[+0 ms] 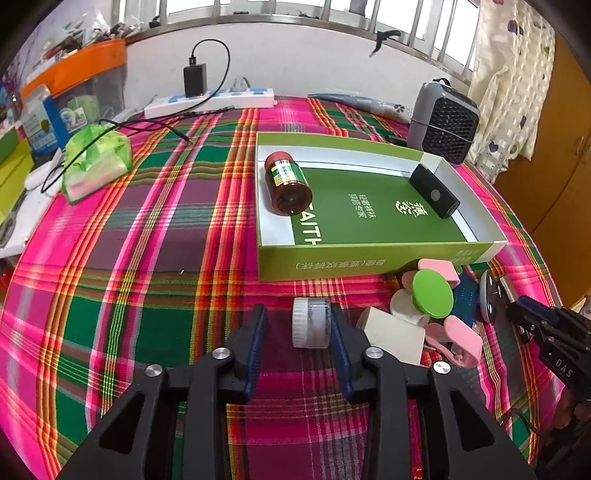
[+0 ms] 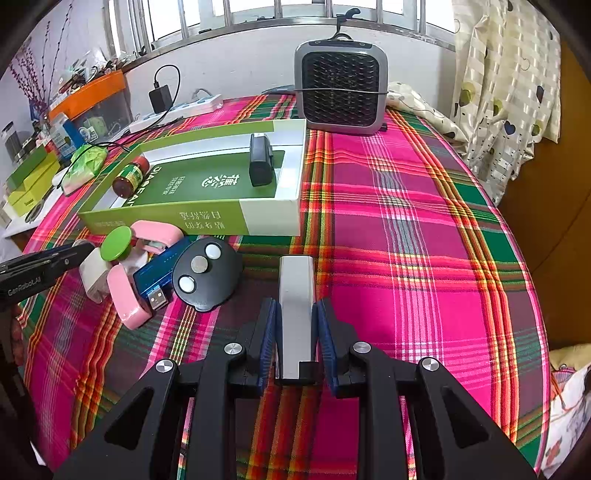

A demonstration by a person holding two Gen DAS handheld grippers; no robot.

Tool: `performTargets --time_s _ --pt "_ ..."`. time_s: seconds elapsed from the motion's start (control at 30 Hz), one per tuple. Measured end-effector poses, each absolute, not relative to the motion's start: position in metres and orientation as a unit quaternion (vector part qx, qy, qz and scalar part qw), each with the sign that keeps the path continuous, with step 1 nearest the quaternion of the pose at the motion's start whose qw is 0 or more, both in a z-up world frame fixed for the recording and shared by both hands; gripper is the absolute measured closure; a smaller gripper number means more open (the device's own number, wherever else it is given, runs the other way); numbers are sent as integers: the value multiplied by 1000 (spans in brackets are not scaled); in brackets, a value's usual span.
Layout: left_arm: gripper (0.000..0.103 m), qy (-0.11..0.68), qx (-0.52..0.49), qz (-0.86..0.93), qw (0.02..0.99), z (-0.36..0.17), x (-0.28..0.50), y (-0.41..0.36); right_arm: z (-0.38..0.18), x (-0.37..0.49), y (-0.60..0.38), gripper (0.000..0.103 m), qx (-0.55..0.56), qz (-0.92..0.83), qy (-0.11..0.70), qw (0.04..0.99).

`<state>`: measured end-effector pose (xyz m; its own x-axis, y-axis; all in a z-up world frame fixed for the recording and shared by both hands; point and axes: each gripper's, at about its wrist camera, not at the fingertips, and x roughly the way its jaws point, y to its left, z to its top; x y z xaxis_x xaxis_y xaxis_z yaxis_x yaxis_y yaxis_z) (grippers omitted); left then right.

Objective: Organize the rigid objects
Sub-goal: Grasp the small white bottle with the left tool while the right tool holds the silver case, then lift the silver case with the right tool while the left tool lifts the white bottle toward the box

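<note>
Left hand-held gripper (image 1: 298, 325) half-closed round small jar (image 1: 311, 323), left pad off it; right hand-held gripper (image 2: 295, 325) clamps silver bar (image 2: 296, 314), ready for your green box (image 2: 207, 221).

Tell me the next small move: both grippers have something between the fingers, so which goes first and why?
Probably lift the right gripper and carry its silver block to the green box: its pads look clamped already. The left gripper touches the small white jar on one side only.

A home room: plaid-covered table (image 1: 147, 258), patterned curtain (image 2: 509, 92), barred window (image 1: 295, 11).
</note>
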<state>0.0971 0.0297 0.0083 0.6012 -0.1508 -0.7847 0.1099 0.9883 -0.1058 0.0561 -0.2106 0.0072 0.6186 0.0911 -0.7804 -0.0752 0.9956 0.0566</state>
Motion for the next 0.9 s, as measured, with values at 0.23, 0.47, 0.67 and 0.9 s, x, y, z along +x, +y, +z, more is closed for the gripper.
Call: performTargets --time_s 0.23,0.47,0.67,0.9 --pt "83 436 -23 -75 897 10 96 30 7 56 -210 79 9 46 434 900" --pt "85 433 -18 -77 898 10 95 28 7 56 -210 78 9 46 434 900" --pt "85 432 -18 -78 898 11 94 28 7 56 -210 79 9 46 434 900" --pt "85 431 -17 -79 899 12 94 28 7 56 -210 79 8 46 434 900"
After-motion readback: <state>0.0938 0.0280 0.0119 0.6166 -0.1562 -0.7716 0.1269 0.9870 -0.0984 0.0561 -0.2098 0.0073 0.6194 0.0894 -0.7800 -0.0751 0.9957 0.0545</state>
